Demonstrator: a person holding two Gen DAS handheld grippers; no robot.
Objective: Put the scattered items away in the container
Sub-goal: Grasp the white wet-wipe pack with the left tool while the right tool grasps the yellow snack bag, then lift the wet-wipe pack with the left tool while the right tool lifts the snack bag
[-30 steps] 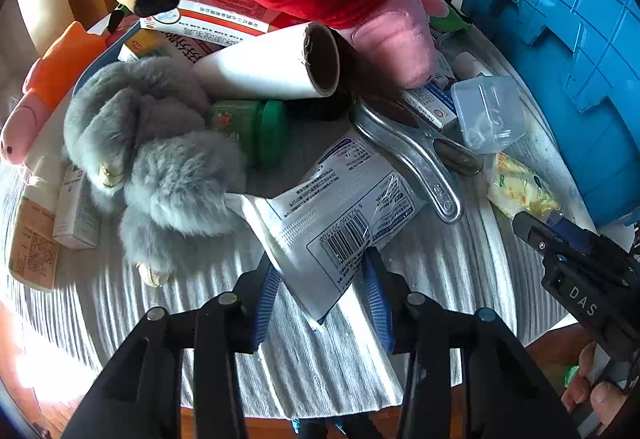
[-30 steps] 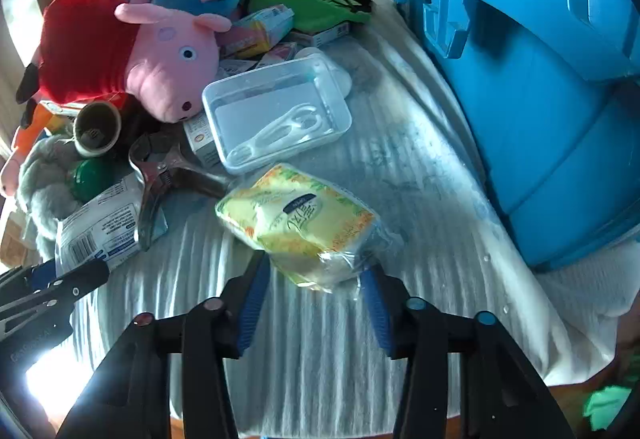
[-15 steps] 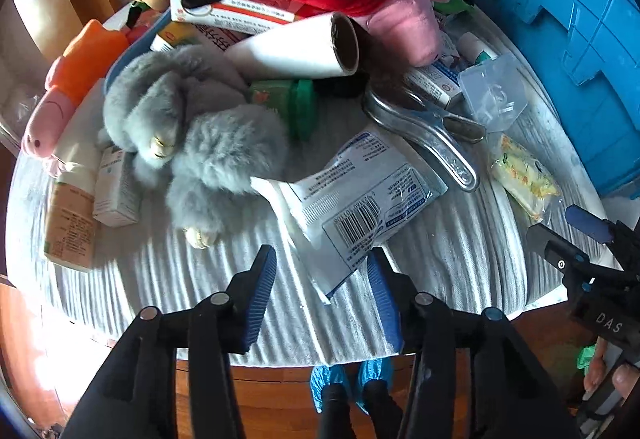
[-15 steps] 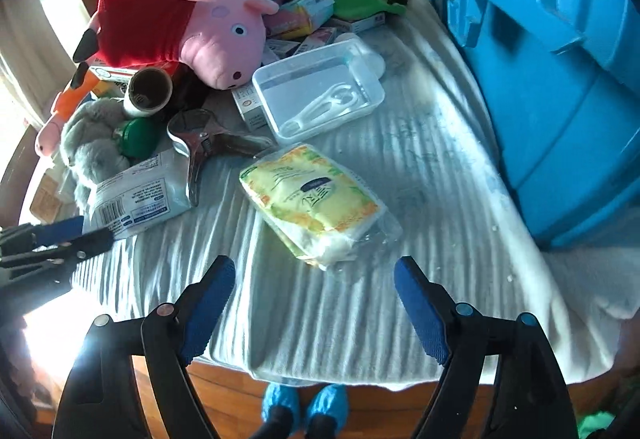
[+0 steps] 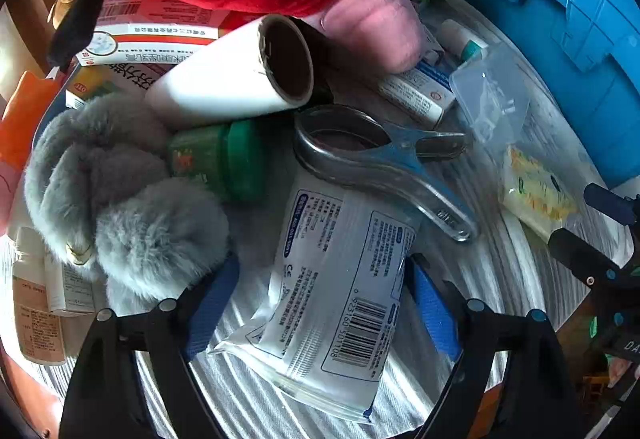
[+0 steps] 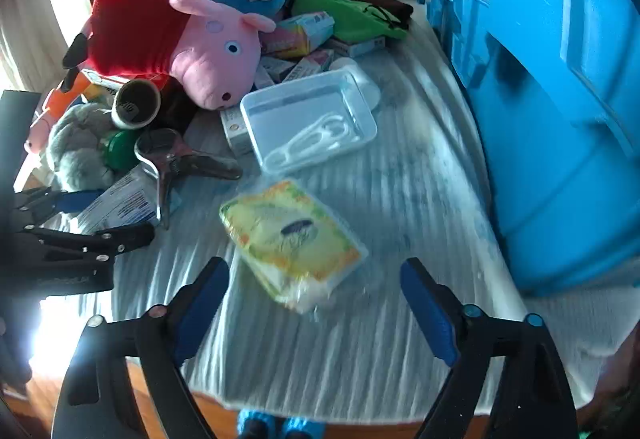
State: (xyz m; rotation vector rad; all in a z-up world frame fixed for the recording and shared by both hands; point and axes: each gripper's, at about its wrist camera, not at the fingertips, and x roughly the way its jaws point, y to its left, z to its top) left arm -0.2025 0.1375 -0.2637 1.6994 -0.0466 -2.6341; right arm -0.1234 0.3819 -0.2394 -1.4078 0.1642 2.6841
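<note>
Both tongs widened: left tongs (image 5: 320,303) straddle white packet (image 5: 336,299)

Sunlit, perhaps curtained window (image 6: 24,11)

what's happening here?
A person with a claw in each hand is clearing clutter off a table toward the blue bin. The left claw is opening around a white barcoded pouch; the right claw is opening over a yellow tissue pack. Neither item is gripped; both lie on the cloth.
</note>
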